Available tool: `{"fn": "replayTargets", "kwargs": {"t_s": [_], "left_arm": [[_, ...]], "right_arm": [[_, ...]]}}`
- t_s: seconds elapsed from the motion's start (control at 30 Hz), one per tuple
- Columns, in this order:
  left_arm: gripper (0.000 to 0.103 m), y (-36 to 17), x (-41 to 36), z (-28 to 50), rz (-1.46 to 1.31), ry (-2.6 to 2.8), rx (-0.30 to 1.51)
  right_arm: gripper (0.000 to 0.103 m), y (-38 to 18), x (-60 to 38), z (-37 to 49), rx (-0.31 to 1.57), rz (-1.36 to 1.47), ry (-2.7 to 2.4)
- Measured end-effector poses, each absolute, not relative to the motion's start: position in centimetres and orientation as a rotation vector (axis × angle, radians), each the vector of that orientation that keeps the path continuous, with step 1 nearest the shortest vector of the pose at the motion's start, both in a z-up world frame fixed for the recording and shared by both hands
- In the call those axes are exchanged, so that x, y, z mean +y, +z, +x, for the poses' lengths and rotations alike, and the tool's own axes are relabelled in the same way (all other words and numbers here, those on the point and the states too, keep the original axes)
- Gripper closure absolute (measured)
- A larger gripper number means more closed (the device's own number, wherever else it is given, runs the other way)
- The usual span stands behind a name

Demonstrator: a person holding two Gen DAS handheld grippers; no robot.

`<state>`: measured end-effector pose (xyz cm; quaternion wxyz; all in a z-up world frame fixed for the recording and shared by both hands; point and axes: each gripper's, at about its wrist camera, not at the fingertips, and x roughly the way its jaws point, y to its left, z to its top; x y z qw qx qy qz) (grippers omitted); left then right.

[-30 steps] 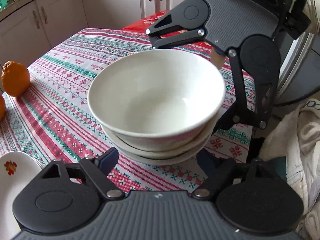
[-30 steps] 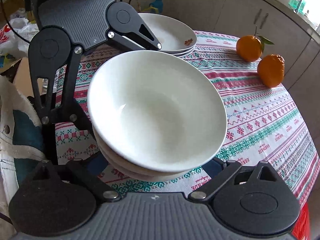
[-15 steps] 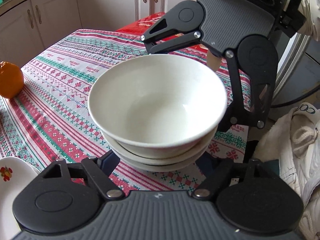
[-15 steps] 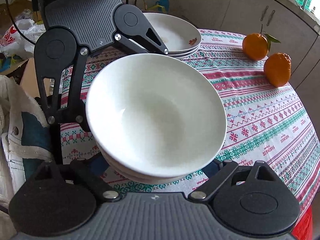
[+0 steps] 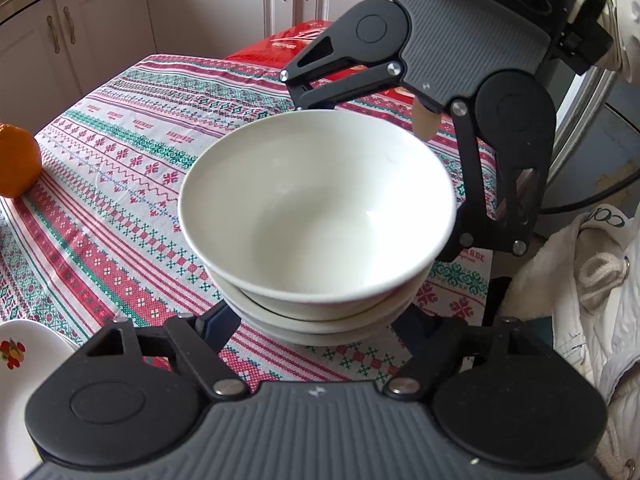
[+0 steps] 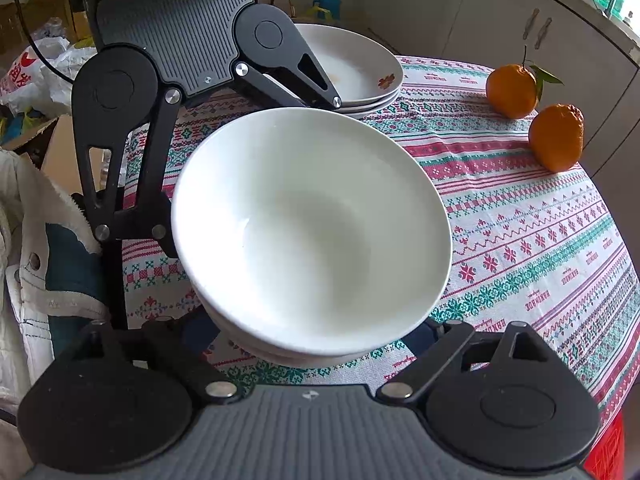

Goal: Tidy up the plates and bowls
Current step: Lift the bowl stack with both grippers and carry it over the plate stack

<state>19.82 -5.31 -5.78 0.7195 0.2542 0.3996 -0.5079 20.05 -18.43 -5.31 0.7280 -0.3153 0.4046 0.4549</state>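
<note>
desk (image 5: 120,184): covered with red, green and white patterned cloth
bowl stack (image 5: 316,216): 3 white bowls nested, near desk edge, between both grippers
plate stack (image 6: 360,68): flower-print plates, far side of desk, behind left gripper
oranges (image 6: 554,138): 2, side by side on desk, well apart from bowls
left gripper (image 5: 316,326): fingers (image 5: 218,326) partly open, either side of stack's base; contact cannot tell
right gripper (image 6: 316,334): fingers (image 6: 200,328) closing, stack between them; pad contact hidden
</note>
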Motion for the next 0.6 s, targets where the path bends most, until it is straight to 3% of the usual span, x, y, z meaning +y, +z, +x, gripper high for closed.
{"fn": "replayTargets", "kwargs": {"t_s": [0.6], "left_arm": [[0.023,-3.4,-2.7,19.8,0.538,-1.086,0.83]], "right_arm": [[0.008,-2.6,-16.0,20.1,0.858,-0.75,0.995]]}}
